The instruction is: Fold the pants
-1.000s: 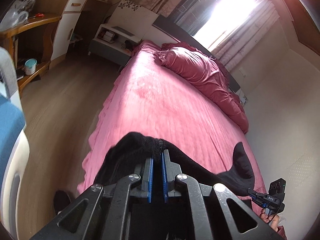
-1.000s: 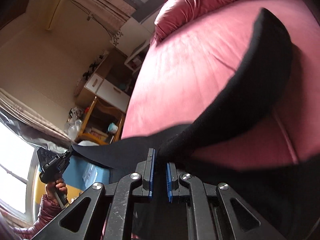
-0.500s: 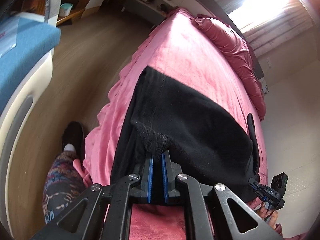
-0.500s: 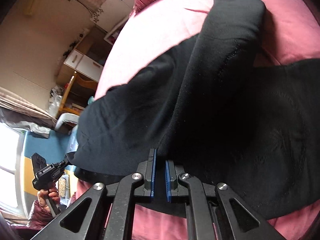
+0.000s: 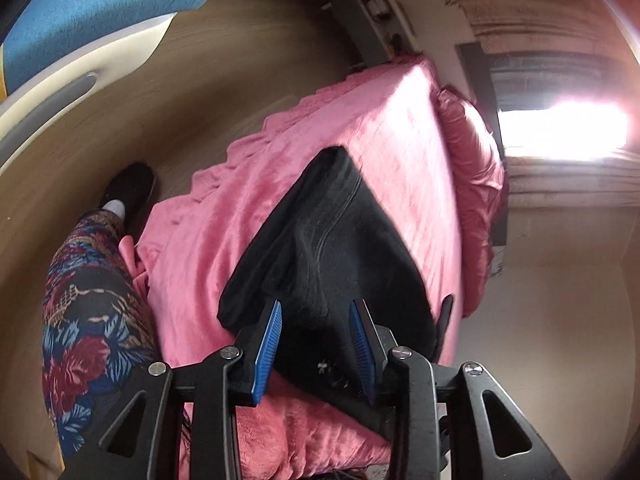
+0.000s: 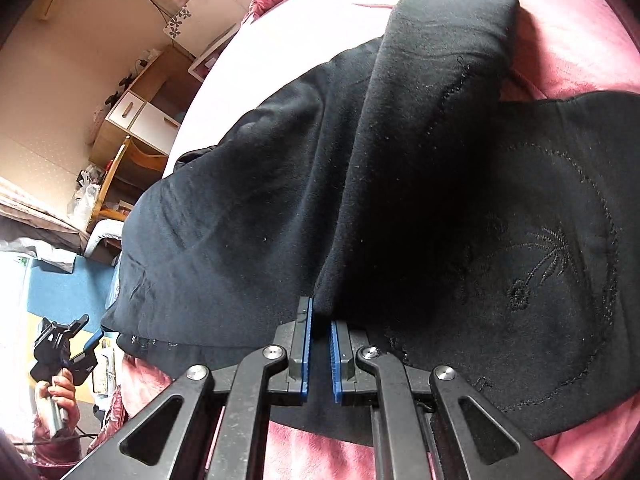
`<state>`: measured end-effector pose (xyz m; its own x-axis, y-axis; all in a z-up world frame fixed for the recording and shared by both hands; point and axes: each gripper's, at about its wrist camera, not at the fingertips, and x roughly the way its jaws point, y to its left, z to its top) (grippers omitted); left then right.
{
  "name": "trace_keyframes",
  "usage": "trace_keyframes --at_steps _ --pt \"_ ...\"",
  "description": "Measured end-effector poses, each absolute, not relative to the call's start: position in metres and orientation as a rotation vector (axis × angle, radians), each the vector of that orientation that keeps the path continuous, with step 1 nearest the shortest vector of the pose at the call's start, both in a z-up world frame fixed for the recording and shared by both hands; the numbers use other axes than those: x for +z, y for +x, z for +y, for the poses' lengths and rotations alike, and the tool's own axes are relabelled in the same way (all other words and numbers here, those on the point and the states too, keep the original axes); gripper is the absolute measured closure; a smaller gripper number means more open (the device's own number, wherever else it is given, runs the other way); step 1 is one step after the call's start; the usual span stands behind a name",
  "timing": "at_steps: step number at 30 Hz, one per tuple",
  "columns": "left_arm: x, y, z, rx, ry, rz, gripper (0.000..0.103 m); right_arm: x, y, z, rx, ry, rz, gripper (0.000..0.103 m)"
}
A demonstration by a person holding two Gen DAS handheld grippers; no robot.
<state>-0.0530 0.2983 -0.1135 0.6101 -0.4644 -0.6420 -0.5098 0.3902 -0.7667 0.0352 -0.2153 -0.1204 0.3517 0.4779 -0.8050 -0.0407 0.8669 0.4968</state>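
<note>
The black pants (image 5: 336,248) lie on the pink bed (image 5: 392,128), spread flat near its foot. My left gripper (image 5: 316,320) is open just above the near edge of the pants and holds nothing. In the right wrist view the pants (image 6: 360,184) fill the frame, with one leg end folded over toward the pillow side and an embroidered pocket at right. My right gripper (image 6: 320,320) is shut on a fold of the black fabric at the near edge. The left gripper also shows at far left in that view (image 6: 76,344).
A crumpled pink duvet (image 5: 472,160) lies along the bed's far side. The person's patterned leg (image 5: 88,304) and black shoe (image 5: 132,188) stand on the wooden floor left of the bed. A blue-topped ironing board (image 5: 80,20) stands at the upper left. A desk and drawers (image 6: 132,120) stand beyond the bed.
The pants were lowered onto the bed and spread flat. My left gripper opened and let go of the fabric. My right gripper stays shut on it.
</note>
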Motion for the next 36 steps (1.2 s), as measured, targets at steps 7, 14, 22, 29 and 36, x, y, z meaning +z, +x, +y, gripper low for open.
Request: trace_keyframes --at_steps 7,14,22,29,36 --pt "-0.132 -0.034 0.279 0.08 -1.265 1.056 0.07 -0.124 0.035 -0.216 0.347 0.442 1.171 0.095" --pt "-0.107 -0.017 0.277 0.101 -1.16 0.943 0.093 -0.114 0.035 -0.217 0.368 0.431 1.159 0.095" --pt "-0.095 -0.032 0.27 -0.039 -0.947 0.957 0.094 -0.083 0.006 -0.235 0.427 0.406 1.102 0.096" --pt "-0.141 -0.045 0.273 0.036 -0.953 1.111 0.094 -0.119 -0.002 -0.23 0.379 0.37 1.193 0.096" --pt "-0.109 -0.038 0.264 0.137 -0.8 1.141 0.074 -0.13 0.005 -0.239 0.392 0.411 1.239 0.09"
